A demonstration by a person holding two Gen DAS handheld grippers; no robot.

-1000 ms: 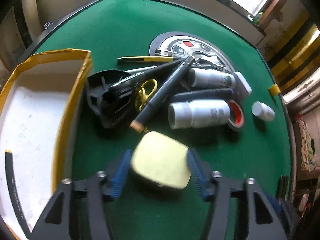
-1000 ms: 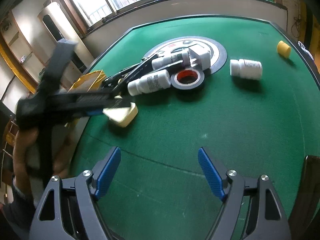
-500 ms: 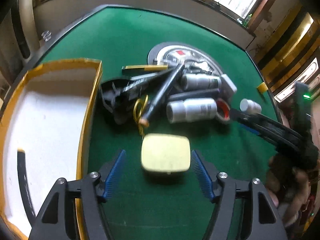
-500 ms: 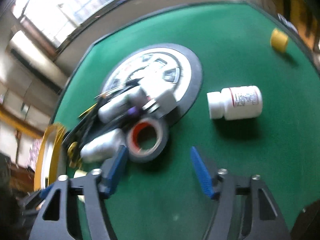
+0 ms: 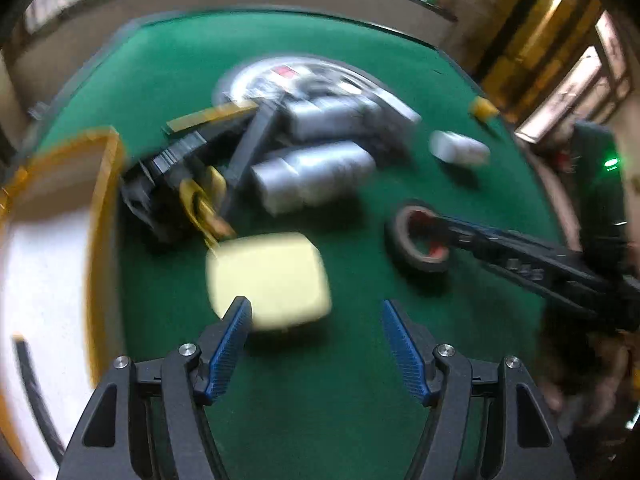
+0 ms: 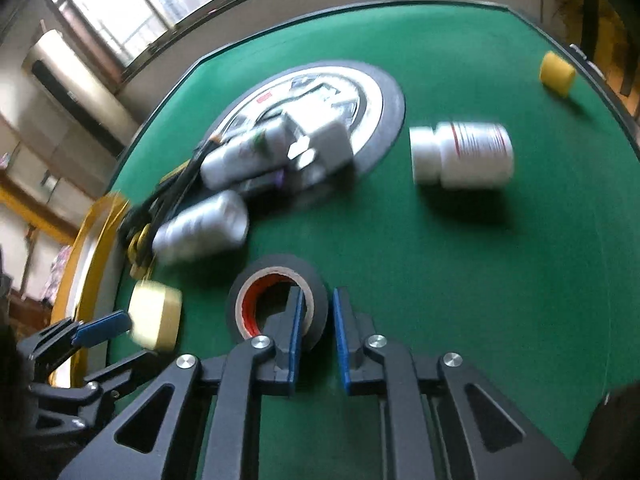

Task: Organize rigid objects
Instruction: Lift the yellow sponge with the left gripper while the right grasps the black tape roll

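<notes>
Barely begun: the right tool [image 6: 316,316] has just been closing and clamps the tape [image 6: 276,300], the left tool [image 5: 316,336] gapes by the tin [image 5: 268,280], and the pile [image 5: 304,160] still waits on the worktop [image 5: 360,400].

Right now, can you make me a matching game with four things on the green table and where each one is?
Things:
1. black tape roll with red core
2. pale yellow rounded box
3. white pill bottle with red stripes
4. small yellow cylinder

Places:
A. far by the table's edge
B. lying alone on its side
C. pinched by the right hand-held gripper
D. beside the open left hand-held gripper

Pairs: 1-C, 2-D, 3-B, 4-A
</notes>
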